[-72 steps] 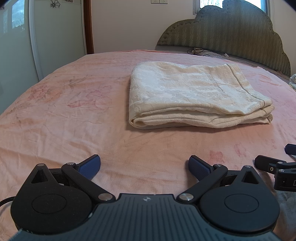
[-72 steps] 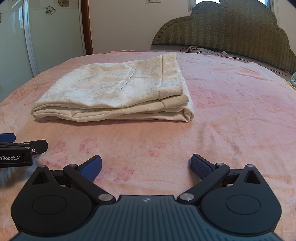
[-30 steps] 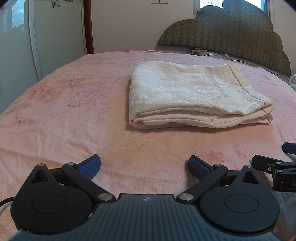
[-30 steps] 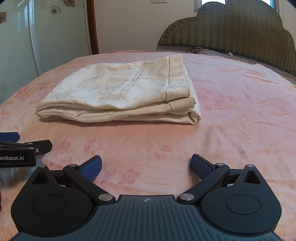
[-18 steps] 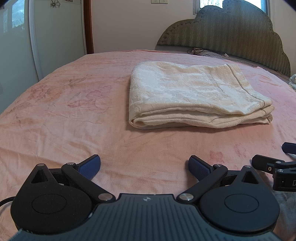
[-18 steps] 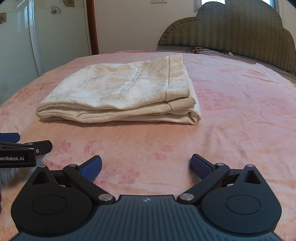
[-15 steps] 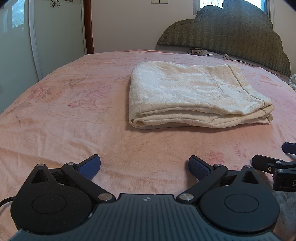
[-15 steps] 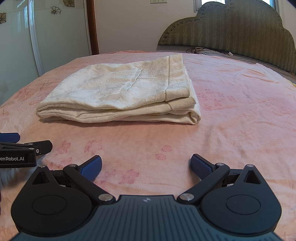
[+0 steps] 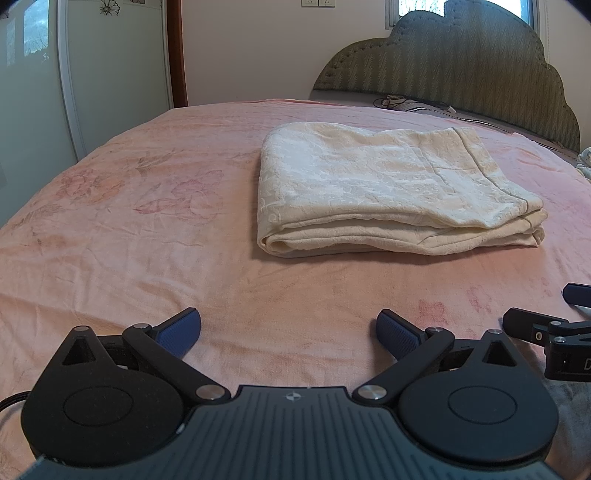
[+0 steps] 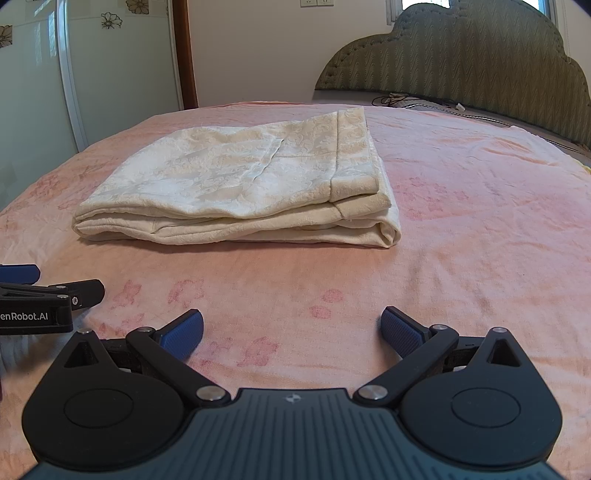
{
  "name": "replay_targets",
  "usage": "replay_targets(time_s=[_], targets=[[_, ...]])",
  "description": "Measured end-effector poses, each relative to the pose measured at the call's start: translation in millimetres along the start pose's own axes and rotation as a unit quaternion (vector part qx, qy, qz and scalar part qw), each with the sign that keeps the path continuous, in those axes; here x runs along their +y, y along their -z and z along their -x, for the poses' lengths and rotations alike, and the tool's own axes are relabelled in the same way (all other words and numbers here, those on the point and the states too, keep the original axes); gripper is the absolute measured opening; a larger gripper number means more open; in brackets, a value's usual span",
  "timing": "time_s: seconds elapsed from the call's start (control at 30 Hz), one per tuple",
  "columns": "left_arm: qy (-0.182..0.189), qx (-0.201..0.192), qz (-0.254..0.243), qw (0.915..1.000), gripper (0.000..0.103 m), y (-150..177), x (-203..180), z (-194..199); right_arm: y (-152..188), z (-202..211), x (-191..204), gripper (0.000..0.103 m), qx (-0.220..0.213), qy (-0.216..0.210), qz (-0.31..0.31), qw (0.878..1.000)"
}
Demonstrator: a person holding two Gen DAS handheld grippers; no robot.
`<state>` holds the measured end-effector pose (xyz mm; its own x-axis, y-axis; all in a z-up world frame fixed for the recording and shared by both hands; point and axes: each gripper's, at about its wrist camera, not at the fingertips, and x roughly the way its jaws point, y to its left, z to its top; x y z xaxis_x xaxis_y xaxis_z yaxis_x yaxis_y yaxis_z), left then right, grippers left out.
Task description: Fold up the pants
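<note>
The folded pants lie on the bed ahead of both wide-open, empty grippers, long axis crosswise, right of the left gripper and left of the right gripper.

i see soft, even daylight from the window behind the headboard, a faint shadow under the pants, sharp focus, fisheye bending with dark corners.
</note>
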<state>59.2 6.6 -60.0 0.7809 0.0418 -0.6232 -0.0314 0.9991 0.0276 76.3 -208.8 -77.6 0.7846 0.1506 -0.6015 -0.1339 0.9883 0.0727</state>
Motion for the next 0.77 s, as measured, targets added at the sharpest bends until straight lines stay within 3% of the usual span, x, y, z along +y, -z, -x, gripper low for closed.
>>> replay_targets(time_s=[0.77], targets=[[0.002, 0.0, 0.002, 1.0, 0.103, 0.4, 0.8, 0.1, 0.1, 0.4, -0.6, 0.103, 0.0, 0.0, 0.0, 1.0]])
